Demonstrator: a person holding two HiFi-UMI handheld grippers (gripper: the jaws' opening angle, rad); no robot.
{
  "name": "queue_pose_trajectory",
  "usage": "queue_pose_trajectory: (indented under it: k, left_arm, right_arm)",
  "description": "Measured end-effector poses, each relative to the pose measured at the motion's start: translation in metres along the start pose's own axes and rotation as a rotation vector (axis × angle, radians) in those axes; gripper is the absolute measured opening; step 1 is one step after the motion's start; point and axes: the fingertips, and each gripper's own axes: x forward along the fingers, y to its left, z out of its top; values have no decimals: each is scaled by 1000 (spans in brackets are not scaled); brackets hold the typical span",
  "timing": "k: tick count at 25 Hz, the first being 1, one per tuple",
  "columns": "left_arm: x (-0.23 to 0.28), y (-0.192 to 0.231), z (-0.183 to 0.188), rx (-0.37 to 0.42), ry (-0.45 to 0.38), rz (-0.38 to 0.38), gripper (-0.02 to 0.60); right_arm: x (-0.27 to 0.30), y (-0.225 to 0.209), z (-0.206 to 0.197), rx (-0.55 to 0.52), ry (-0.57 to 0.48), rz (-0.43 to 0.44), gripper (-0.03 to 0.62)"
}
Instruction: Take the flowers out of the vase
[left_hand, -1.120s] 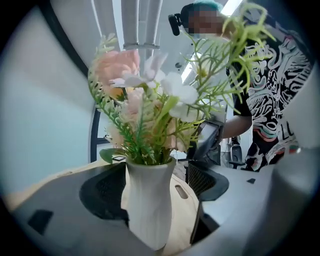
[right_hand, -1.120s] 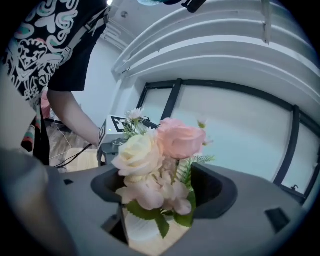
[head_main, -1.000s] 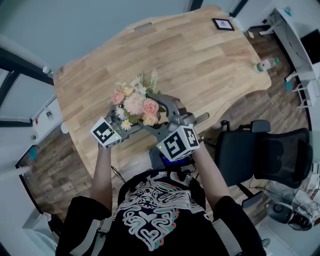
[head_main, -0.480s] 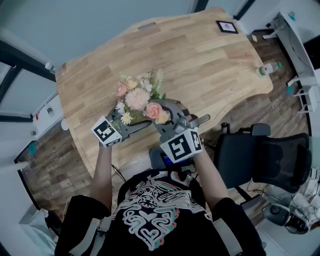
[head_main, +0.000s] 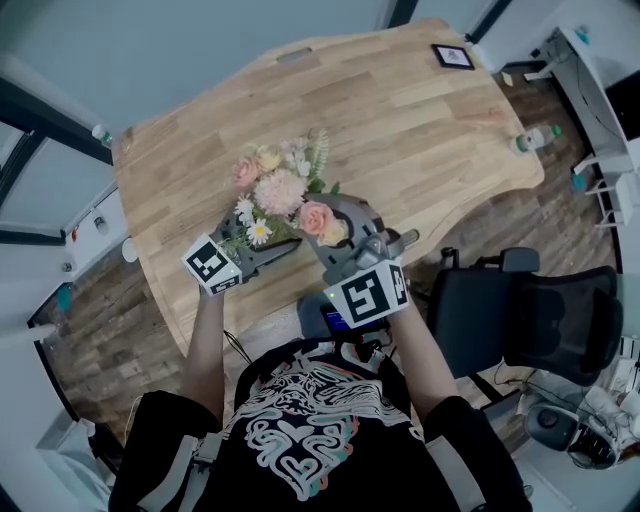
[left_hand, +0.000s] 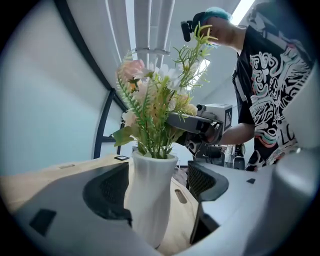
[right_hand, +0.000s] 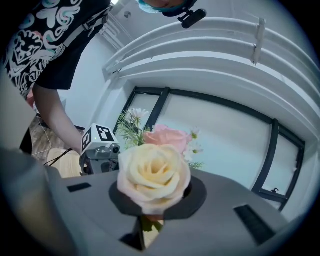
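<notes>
I see the white vase (left_hand: 150, 195) on the table (head_main: 400, 120), the flowers (head_main: 280, 195) in it (cream rose (right_hand: 152, 177) nearest). Left claw (head_main: 268, 254) is level and straddles the vase with its jaws apart. Right claw (right_hand: 150, 227) has just closed on the stems (left_hand: 155, 145).

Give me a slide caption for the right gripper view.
Right gripper, just closed on a cream rose, pink rose behind.

Table (head_main: 400, 130): light wood, under left tong (head_main: 285, 248) & right tong (head_main: 330, 220).
Pic frame (head_main: 453, 55): far corner, well beyond right tong.
Bottle (head_main: 530, 138): by table edge, far right.
Office chair (head_main: 530, 315): black, right of right tong.
</notes>
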Motion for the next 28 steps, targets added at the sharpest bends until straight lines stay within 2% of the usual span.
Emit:
queue_pose_trajectory:
  k: [7, 11, 15, 21, 22, 24, 28]
  left_arm:
    - [-1, -2, -2, -1, -7, 14, 368]
    - [-2, 3, -5, -29, -16, 33, 367]
    - [-2, 8, -11, -12, 7, 74, 364]
    - [4, 7, -20, 15, 14, 85, 360]
    - [5, 7, -22, 21, 14, 87, 354]
    - [6, 7, -23, 29, 14, 88, 271]
    - [6, 7, -23, 28, 11, 81, 252]
  right_arm:
    - [-9, -4, 10, -3, -14, -34, 44]
    - [-12, -12, 16, 4, -29, -58, 44]
    - [-14, -14, 22, 9, -39, -65, 44]
    - [-15, -16, 25, 25, -46, -65, 44]
    - [-15, -16, 25, 28, -50, -65, 44]
    - [-15, -17, 26, 18, -38, -63, 44]
    - [-16, -18, 27, 17, -33, -67, 44]
